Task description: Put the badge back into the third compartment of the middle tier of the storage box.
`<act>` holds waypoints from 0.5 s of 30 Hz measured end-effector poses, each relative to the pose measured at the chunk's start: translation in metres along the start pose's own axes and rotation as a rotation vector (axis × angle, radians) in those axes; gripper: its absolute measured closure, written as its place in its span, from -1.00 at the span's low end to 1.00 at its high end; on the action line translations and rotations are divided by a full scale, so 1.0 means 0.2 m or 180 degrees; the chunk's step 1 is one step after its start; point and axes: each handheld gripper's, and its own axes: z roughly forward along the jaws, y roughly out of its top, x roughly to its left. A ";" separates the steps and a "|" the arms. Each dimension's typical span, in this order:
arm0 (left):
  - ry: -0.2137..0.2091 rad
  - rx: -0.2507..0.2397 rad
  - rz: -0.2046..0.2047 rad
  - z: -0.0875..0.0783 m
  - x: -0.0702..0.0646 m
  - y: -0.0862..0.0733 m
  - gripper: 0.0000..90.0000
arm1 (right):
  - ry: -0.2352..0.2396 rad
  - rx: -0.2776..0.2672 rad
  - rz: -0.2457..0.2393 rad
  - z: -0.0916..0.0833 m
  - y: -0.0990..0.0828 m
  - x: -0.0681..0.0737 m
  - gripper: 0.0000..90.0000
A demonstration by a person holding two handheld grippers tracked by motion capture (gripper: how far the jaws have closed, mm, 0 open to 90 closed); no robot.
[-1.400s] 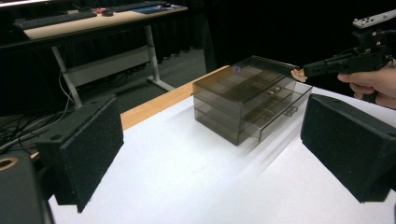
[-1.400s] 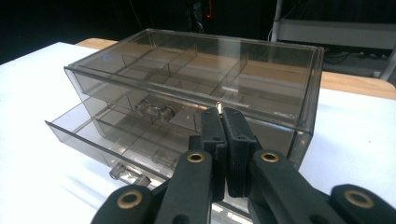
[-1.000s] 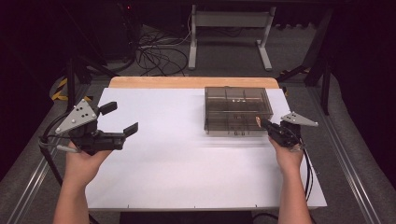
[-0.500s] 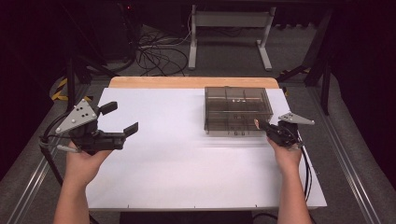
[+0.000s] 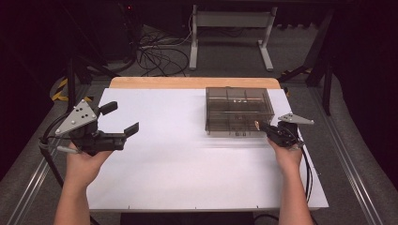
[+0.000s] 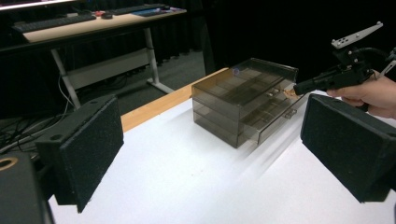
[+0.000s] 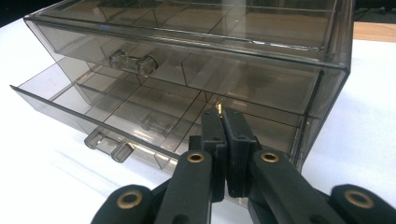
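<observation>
Left claw (image 5: pixel 123 118) held wide apart and empty above the white worktop (image 5: pixel 178 159), well clear. Smoke-tinted drawer box (image 5: pixel 238 110) at the far right, lowest drawer (image 7: pixel 116 105) pulled out. Right claw (image 7: pixel 219 114) pinched together on a small brass-coloured piece (image 7: pixel 217 107) over that drawer's right compartments. Best lowered inside the dividers before releasing.

My left gripper (image 5: pixel 123 118) hangs over the table's left side, jaws spread wide, held from below by my left hand (image 5: pixel 86 159). My right gripper (image 5: pixel 259 125) points forward-left, jaws pressed together.
</observation>
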 end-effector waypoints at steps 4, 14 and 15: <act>0.0006 -0.0012 -0.0010 0.00 0.00 0.00 -0.85 | -0.0009 0.0003 0.0026 0.00 0.00 0.00 0.98; -0.0001 0.0000 0.0003 0.00 0.00 0.00 -0.85 | -0.0032 0.0016 0.0106 0.02 -0.01 -0.01 0.98; -0.0006 0.0005 -0.0003 0.00 0.00 0.00 -0.85 | -0.0034 0.0024 0.0119 0.02 -0.01 -0.01 0.98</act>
